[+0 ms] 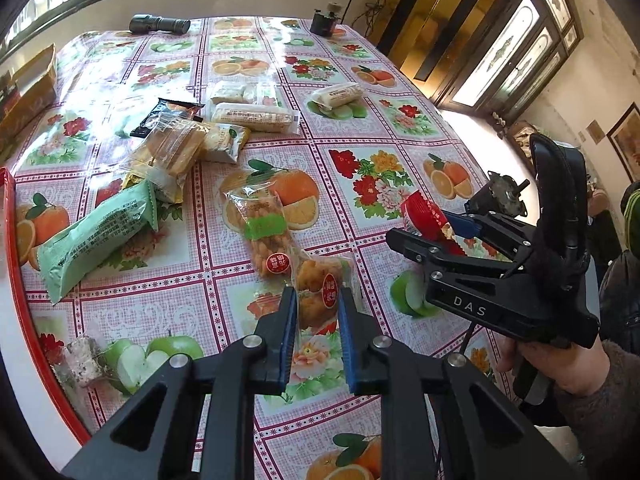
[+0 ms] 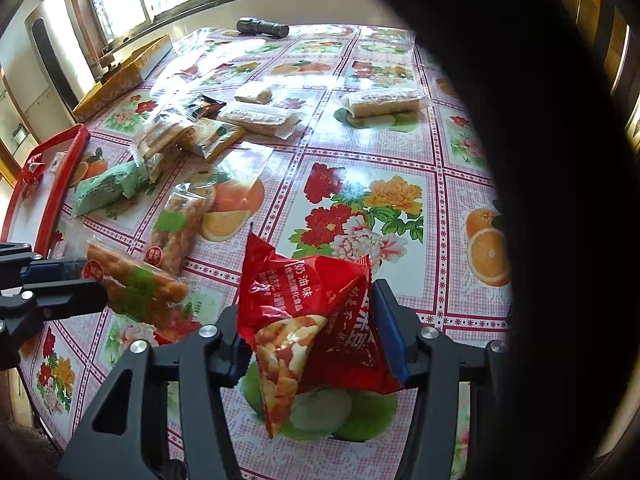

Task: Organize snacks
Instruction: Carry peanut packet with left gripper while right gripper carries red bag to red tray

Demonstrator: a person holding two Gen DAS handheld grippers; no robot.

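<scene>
My left gripper (image 1: 318, 312) is shut on a clear packet of orange fried twists (image 1: 318, 294), its blue pads pressing both sides. The right wrist view shows the same packet (image 2: 136, 288) sticking out of that gripper (image 2: 80, 280) at the left edge. My right gripper (image 2: 312, 312) is shut on a crumpled red snack bag (image 2: 304, 292), which bulges up between the fingers. In the left wrist view the red bag (image 1: 422, 210) sits in the right gripper (image 1: 428, 228), held by a hand at the right.
On the flowered tablecloth (image 1: 380, 184) lie a second twist packet (image 1: 264, 232), a green packet (image 1: 96, 236), a pile of wrapped snacks (image 1: 176, 148) and pale cracker packets (image 1: 256, 118). A red-rimmed tray (image 1: 24, 280) is left, a yellow box (image 1: 28, 92) and a flashlight (image 1: 160, 24) beyond. A dark shape (image 2: 560, 160) hides the right wrist view's right side.
</scene>
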